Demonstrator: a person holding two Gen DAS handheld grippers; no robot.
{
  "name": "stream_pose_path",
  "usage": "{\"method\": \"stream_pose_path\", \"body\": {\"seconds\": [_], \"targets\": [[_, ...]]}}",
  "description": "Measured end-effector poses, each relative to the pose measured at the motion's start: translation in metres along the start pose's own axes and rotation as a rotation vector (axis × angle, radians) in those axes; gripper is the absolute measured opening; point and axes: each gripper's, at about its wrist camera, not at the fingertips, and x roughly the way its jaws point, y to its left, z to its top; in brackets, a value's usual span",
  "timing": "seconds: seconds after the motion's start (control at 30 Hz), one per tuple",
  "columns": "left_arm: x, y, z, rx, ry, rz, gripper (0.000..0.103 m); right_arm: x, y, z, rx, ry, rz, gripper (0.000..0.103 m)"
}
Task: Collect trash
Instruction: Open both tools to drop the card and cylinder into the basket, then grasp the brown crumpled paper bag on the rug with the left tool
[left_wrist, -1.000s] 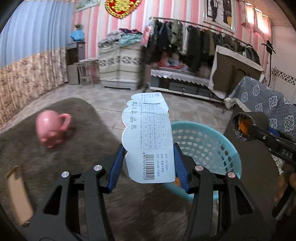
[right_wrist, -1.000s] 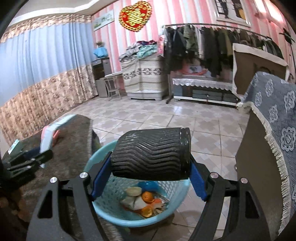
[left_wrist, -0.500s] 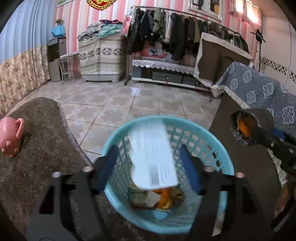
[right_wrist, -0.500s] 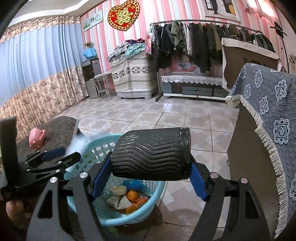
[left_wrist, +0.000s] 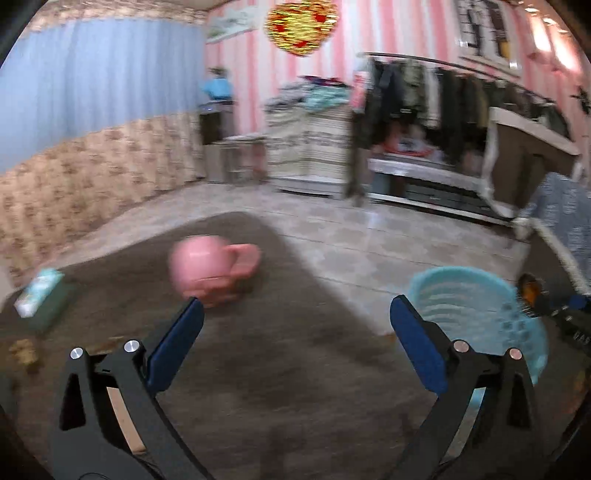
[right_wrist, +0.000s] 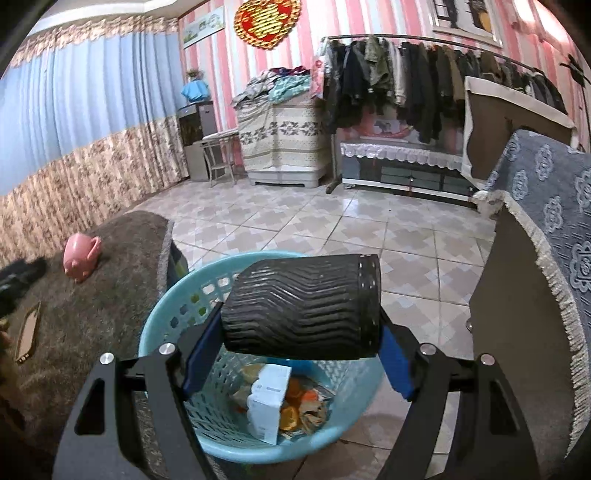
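Note:
My left gripper (left_wrist: 297, 308) hangs over the grey rug (left_wrist: 277, 387); its jaws are opening wide and nothing is between them. The teal basket (left_wrist: 480, 295) stands to its right. My right gripper (right_wrist: 301, 321) is shut on a black ribbed cup (right_wrist: 303, 306) that lies sideways above the basket's (right_wrist: 159, 325) opening. Inside the basket lie a white printed card (right_wrist: 267, 398), orange peels (right_wrist: 291, 413) and other scraps. In the blurred left wrist view the cup (left_wrist: 528, 291) shows at the far right edge.
A pink pig-shaped pot (left_wrist: 210, 269) sits on the rug ahead of the left gripper. A green and white box (left_wrist: 40, 295) lies at the rug's left. A flat brown object (right_wrist: 27, 332) lies on the rug. A sofa with a grey cover (right_wrist: 546, 206) stands to the right.
The left gripper opened and let go of the white card, which now lies in the basket. It then swung left over the rug. The right gripper sank slightly with the cup.

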Motion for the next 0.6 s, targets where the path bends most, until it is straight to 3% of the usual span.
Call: {"method": "stream_pose_path", "body": {"seconds": [0.3,0.47,0.6], "targets": [[-0.023,0.19,-0.04,-0.168,0.047,0.351,0.098,0.022,0.022,-0.008,0.01,0.05,0.016,0.075],[-0.016,0.277,-0.061,-0.263,0.103,0.487,0.097,0.029,0.024,-0.009,0.015,0.067,0.01,0.076],[-0.003,0.317,-0.071,-0.3,0.153,0.538,0.097,0.034,0.028,-0.008,0.013,0.067,-0.01,0.076]]}}
